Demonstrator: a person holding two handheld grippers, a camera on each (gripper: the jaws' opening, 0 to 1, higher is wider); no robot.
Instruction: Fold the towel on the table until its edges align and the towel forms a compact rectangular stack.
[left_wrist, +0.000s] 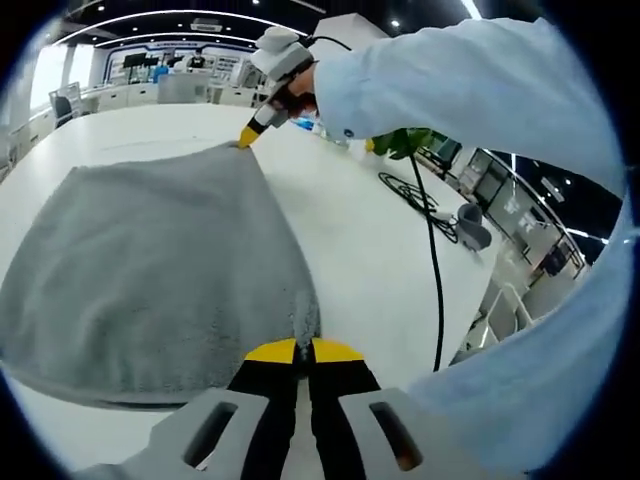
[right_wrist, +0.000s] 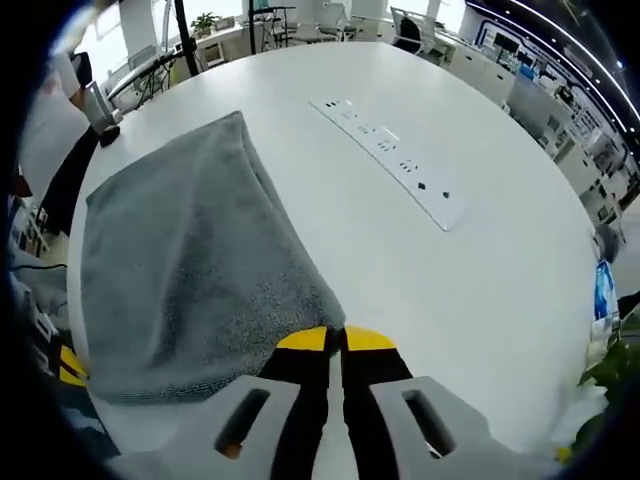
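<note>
A grey towel (left_wrist: 150, 270) lies spread on the white desk (left_wrist: 380, 250). The left gripper (left_wrist: 303, 350) has its jaws closed on one corner of the towel, and the right gripper (right_wrist: 335, 340) pinches another corner with its jaws closed. In the left gripper view, the right gripper reaches in from the far corner, held by a blue sleeve (left_wrist: 470, 90). A black cable (left_wrist: 432, 250) trails across the desk.

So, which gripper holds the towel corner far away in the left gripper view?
The right gripper, beyond the blue sleeve; the left gripper pinches the near corner of the towel.
</note>
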